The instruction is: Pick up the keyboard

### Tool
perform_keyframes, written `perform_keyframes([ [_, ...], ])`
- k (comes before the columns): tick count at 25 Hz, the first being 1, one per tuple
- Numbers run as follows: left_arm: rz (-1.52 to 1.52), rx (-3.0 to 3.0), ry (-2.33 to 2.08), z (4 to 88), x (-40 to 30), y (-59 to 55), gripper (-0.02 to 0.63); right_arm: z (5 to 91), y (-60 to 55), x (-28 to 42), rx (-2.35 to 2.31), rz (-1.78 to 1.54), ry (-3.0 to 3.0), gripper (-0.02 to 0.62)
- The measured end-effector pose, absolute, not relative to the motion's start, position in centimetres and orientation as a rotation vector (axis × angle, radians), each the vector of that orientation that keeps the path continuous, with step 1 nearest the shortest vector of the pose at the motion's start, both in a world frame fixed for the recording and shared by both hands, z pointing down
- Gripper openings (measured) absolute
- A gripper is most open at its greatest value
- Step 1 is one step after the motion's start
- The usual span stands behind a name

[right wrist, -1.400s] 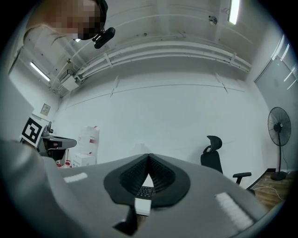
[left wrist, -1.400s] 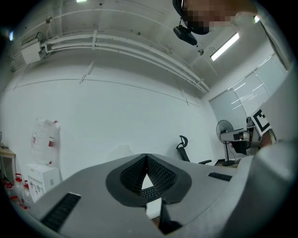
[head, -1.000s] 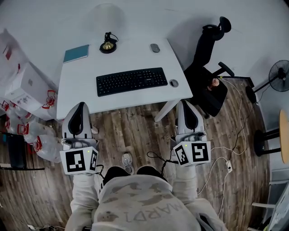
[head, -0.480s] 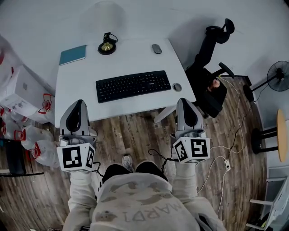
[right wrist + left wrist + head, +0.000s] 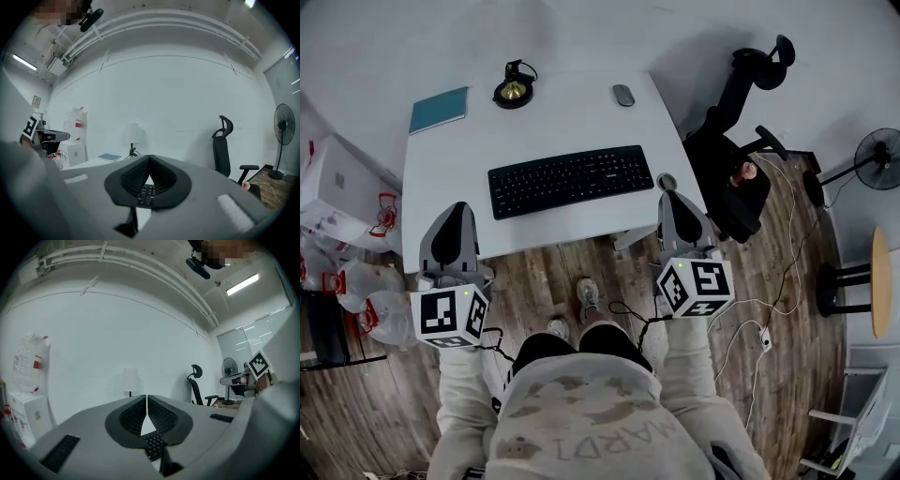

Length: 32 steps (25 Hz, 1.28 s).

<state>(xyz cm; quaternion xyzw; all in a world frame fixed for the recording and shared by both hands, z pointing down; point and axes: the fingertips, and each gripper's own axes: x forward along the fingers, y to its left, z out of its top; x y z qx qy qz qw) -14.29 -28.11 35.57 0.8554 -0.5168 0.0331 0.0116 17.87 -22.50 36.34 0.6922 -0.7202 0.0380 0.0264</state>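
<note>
Keyboard (image 5: 569, 180) lies flat at the middle of the white bench (image 5: 441, 187), apart from the left tool (image 5: 455, 211) and right tool (image 5: 670, 195) held at the near edge. The head view alone shows its full length. Each gripper view shows only a few keys beyond jaws pressed together on nothing.

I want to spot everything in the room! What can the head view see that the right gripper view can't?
Only the head view shows the person's shoes and the grey mouse on the desk. Only the right gripper view shows the ceiling pipes and a ceiling light. Both show the black keyboard, blue book, desk lamp, black chair and fan.
</note>
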Motion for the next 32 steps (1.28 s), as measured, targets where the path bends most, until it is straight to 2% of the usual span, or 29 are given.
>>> perform_keyframes([
  [12,0.275,2.461,-1.664,41.4,-12.7,-35.1,0.008,43.5,-33.0,22.6,1.904,0.423,-2.207,0.012],
  [15,0.331,2.402,-1.674,43.4,-12.2,-36.1,0.038,45.5,-34.8,23.4,1.853,0.487,-2.201,0.012],
  [17,0.373,2.368,-1.677,44.7,-11.9,-36.8,0.052,46.9,-35.9,24.0,1.822,0.537,-2.201,0.055],
  [32,0.612,2.177,-1.578,53.5,-10.7,-40.8,0.153,55.4,-40.7,26.7,1.642,0.753,-2.111,0.137],
])
